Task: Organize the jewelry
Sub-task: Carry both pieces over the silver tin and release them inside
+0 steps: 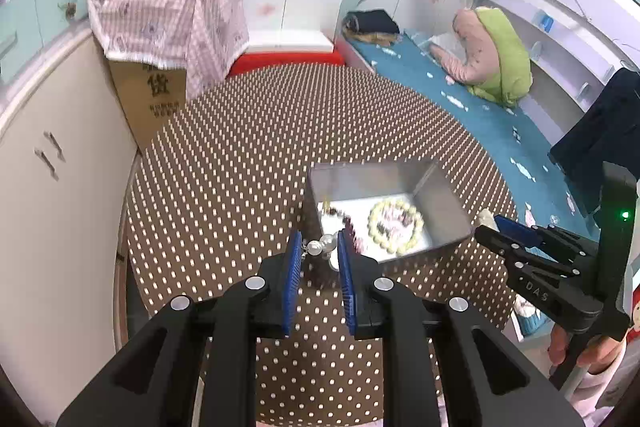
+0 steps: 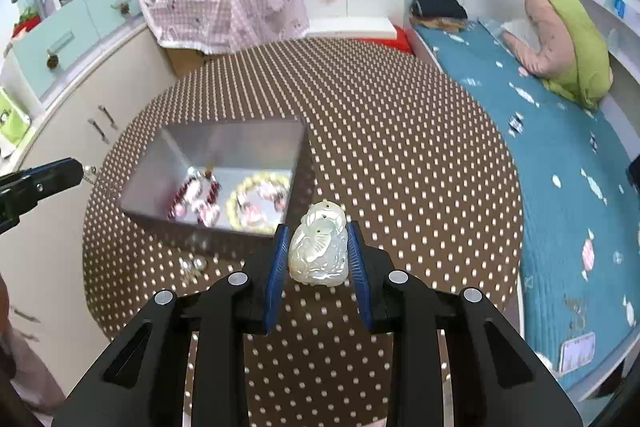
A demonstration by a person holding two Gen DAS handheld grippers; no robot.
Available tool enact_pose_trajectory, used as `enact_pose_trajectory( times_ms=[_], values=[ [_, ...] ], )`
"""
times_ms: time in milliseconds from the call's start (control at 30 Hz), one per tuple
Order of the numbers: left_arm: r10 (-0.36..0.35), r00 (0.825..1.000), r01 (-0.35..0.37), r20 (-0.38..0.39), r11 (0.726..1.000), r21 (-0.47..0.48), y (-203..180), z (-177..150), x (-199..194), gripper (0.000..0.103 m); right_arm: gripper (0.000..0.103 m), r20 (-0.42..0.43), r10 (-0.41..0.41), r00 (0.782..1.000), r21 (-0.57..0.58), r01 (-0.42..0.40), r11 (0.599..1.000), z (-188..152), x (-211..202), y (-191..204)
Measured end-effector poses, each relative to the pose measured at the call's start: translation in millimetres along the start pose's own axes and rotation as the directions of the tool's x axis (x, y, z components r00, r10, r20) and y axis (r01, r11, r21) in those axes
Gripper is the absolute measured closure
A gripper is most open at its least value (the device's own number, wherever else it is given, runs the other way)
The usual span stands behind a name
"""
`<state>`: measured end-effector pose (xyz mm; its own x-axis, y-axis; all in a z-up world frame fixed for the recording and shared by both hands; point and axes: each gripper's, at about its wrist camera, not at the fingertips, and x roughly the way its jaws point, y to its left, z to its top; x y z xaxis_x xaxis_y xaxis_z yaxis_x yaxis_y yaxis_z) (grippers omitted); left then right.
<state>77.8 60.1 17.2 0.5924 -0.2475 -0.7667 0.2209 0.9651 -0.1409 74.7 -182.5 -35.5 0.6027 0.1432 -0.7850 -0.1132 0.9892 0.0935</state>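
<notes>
A round counter [image 2: 400,131] covered in a brown cloth with pale dots fills the middle of both views. On it sits a shallow square metal tin [image 2: 224,135] with shiny, mirror-like walls.

The right tongs [image 2: 318,247] are closed on a carved pendant [image 2: 319,251], pressed between the two blue pads. The pendant is milky white and slightly glossy, like shell or pale jade, with a rounded, pear-like outline and relief carving on its face. Small holes show near its narrower top. It is held flat-face up, long axis pointing away from the camera, narrow end forward and wide end back between the pads. It hangs above the counter just beside the tin's near right corner.

The left tongs [image 1: 319,251] grip a pearl piece [image 1: 322,247]: two round white pearls with a small silvery metal link to their left. It lies crosswise between the blue pads, above the counter at the tin's near left corner.

Inside the tin lies a bracelet of pale yellow-cream beads [image 1: 396,225], a closed ring lying flat on the bottom. Beside it, a dark red bead bracelet [image 2: 194,197] shows in the right wrist view, doubled by reflections. Another small pearly item [image 2: 192,265] rests on the cloth in front of the tin; its detail is too small to tell.
</notes>
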Motion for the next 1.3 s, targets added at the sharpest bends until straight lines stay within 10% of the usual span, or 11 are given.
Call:
enact_pose_trajectory(
  times_ms=[667,1300],
  values=[
    [-0.022,0.995,0.017,0.096,0.998,0.052,-30.6,52.3,-15.5,0.086,0.073,0.089,0.084,0.993,-0.018,-0.083,0.996,46.7,-9.8,22.1],
    [-0.022,0.994,0.024,-0.107,1.0,0.015,-31.1,42.8,63.9,0.086,0.073,-0.009,0.107,0.994,-0.023,-0.108,0.994,50.5,33.0,32.9]
  ],
)
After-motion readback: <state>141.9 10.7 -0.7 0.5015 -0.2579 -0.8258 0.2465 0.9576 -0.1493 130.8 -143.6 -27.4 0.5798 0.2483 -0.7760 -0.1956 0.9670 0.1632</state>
